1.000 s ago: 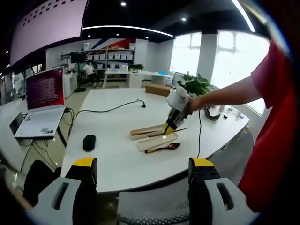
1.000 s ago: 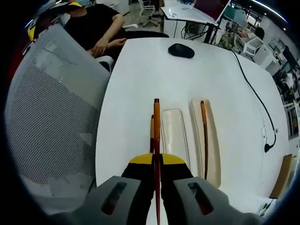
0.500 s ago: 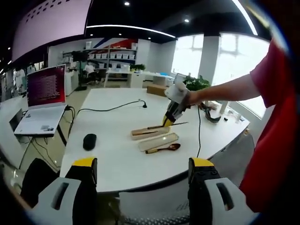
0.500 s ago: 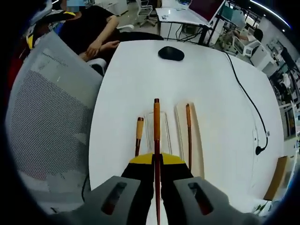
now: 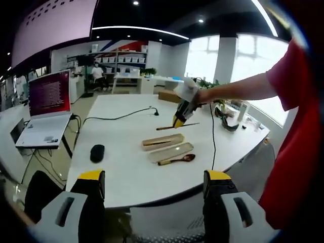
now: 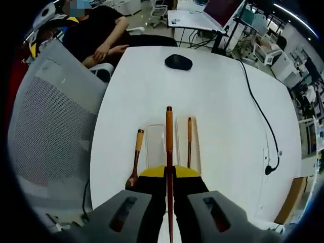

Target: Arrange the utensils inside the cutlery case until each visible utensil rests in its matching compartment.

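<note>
- The right gripper [image 6: 169,174] has its fingers pinched on a long wooden utensil [image 6: 168,131], which runs straight out ahead between them; in the left gripper view the same gripper [image 5: 178,121] carries it level, lifted clear above the tabletop [image 5: 116,136].
- Below the fingertips lies the cutlery case, apparently as two parts: an empty pale tray [image 6: 155,147] just under and left of the held stick, and a wooden tray [image 6: 189,152] just right of it with a second slim utensil [image 6: 189,139] already resting in it.
- A wooden spoon [image 6: 135,159] lies further left of the fingers, outside both trays, on the bare tabletop.
- The left gripper [image 5: 154,195] hangs well back from the work, fingers spread wide and holding nothing.
- Risk, as I judge it: the grip sits near one end of the stick, so the long free end could swing or droop on the way down and strike a tray rim, nudging the light tray aside.
- Released from this height, the stick could bounce or roll out onto the tabletop.
- Which compartment matches it I cannot tell, so it may land in the wrong one.
- The spoon is not yet in any compartment.
</note>
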`<act>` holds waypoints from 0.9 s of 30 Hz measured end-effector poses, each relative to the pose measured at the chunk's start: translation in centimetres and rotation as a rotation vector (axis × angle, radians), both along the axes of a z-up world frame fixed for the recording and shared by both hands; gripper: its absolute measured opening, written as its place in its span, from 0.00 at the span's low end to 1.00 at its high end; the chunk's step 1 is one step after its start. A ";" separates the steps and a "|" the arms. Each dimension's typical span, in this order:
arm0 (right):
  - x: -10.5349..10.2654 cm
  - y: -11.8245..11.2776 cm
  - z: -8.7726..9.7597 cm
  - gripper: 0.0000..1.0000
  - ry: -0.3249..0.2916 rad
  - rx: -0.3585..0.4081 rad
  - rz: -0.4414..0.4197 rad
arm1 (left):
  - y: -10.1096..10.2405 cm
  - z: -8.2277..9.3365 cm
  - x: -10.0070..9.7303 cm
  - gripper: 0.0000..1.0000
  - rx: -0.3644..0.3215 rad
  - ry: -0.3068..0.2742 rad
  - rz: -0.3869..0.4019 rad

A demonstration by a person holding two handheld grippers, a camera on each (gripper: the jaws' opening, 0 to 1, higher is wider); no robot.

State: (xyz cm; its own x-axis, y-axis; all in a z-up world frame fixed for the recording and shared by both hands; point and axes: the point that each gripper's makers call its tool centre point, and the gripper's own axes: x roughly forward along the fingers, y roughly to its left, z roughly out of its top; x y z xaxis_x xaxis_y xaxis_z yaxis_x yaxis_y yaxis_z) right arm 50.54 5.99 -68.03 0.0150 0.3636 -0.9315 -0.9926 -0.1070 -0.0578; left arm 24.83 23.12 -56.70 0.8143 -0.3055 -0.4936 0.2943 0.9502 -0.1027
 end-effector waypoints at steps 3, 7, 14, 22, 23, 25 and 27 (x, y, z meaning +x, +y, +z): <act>0.7 0.2 0.6 0.00 -0.005 -0.007 0.014 | 0.1 0.1 0.1 0.82 -0.003 0.000 0.001; 1.6 0.9 1.8 0.00 0.011 0.018 0.001 | 0.1 0.2 0.2 0.82 -0.001 -0.007 0.002; 3.1 1.7 2.0 0.00 0.002 0.019 -0.004 | 0.1 -0.4 0.2 0.82 -0.005 0.010 0.002; 4.2 2.7 1.5 0.00 0.002 0.052 -0.034 | 0.3 -0.5 0.3 0.82 -0.004 0.015 0.009; 4.3 2.9 1.3 0.00 -0.001 0.065 -0.031 | 0.3 -0.5 0.3 0.82 -0.003 0.015 0.010; 4.4 3.6 1.0 0.00 0.013 0.104 -0.054 | 0.3 -0.6 0.2 0.82 -0.003 0.015 0.012; 4.3 4.8 0.5 0.00 0.039 0.171 -0.072 | 0.3 -1.1 0.1 0.82 -0.007 0.023 0.014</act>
State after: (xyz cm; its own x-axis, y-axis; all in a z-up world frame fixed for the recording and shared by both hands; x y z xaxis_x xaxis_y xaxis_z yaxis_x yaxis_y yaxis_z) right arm 54.87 10.74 -67.50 0.0122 0.5160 -0.8565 -0.9992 -0.0274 -0.0307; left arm 24.94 23.38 -57.82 0.8070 -0.2978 -0.5099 0.2786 0.9534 -0.1159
